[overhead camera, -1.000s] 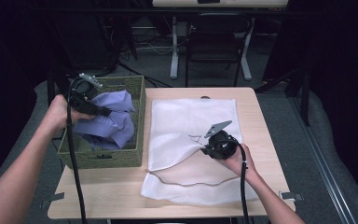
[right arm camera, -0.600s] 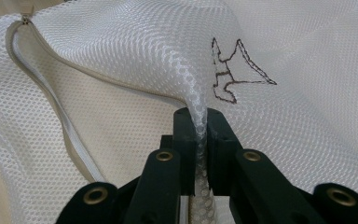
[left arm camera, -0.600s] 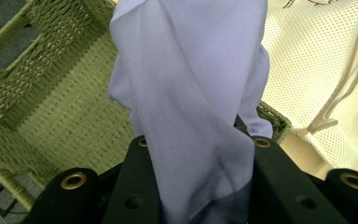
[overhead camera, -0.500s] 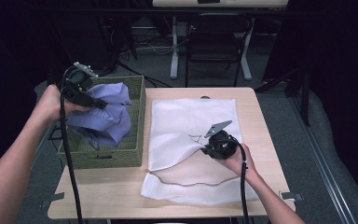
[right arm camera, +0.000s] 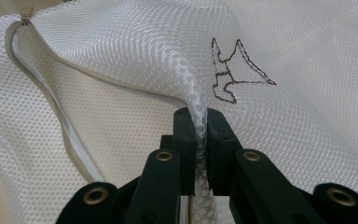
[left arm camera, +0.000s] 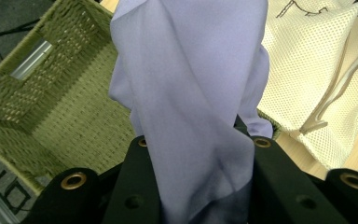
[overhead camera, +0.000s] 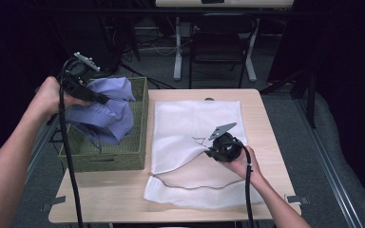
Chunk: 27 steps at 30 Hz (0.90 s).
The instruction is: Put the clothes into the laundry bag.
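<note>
Your left hand-held gripper point(overhead camera: 102, 99) is raised above the woven basket point(overhead camera: 138, 152), its jaws clamped on a bunched fold of the lilac shirt point(overhead camera: 107, 114). Your left forearm comes in from the lower left and angles up toward the basket's far left corner, wrist bent so the jaws point across the basket toward the mesh bag. Most of the shirt hangs from the jaws in a twisted drape, its lower end down inside the basket. In the left gripper view the lilac fabric point(left arm camera: 191, 93) rises straight out from between the jaws, with the basket's woven floor point(left arm camera: 65, 107) behind it.

Your right hand-held gripper point(overhead camera: 208, 151) sits low on the white mesh laundry bag point(overhead camera: 190, 118), which lies spread on the worktop point(overhead camera: 266, 118) just right of the basket. Your right hand point(overhead camera: 240, 164) rests near the bag's right edge, forearm coming in from the lower right, the jaws pointing left toward the basket. They are pinched tight on a raised ridge of the mesh point(right arm camera: 200, 121), right beside the small stitched brown figure point(right arm camera: 233, 70). The bag's zip edge point(right arm camera: 60, 112) curves away on the basket side of that grip, lying open.
</note>
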{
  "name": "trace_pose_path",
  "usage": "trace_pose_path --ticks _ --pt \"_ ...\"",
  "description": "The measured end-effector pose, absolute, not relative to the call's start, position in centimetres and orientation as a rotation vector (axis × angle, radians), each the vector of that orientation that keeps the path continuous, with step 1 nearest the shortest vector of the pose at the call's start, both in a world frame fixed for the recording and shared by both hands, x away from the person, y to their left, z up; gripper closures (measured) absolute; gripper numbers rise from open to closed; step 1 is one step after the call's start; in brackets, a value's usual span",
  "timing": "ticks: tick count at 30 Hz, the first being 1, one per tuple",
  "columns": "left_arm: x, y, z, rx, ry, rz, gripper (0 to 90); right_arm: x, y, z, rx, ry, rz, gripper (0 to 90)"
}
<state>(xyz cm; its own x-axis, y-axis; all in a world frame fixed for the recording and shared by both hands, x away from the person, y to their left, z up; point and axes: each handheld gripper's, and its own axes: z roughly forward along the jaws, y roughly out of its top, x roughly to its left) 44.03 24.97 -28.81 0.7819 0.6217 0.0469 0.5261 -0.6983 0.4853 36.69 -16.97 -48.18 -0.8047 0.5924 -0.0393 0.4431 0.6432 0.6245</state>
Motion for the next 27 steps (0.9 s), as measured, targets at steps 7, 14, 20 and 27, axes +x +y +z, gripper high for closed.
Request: trace_pose_path --ticks 7,14,20,27 --pt "43.8 24.6 -27.4 2.510 0.844 0.300 76.3 36.7 -17.0 -48.2 0.844 2.622 0.901 84.5" --pt "43.4 23.9 -26.0 2.521 0.798 0.292 76.3 36.7 -17.0 -48.2 0.849 2.622 0.904 84.5" --pt "42.9 22.4 -24.9 2.526 0.752 0.272 76.2 36.7 -17.0 -48.2 0.847 2.623 0.906 84.6" --pt "42.4 20.9 -24.6 2.531 0.706 0.260 76.1 36.7 -17.0 -48.2 0.849 2.623 0.909 84.7"
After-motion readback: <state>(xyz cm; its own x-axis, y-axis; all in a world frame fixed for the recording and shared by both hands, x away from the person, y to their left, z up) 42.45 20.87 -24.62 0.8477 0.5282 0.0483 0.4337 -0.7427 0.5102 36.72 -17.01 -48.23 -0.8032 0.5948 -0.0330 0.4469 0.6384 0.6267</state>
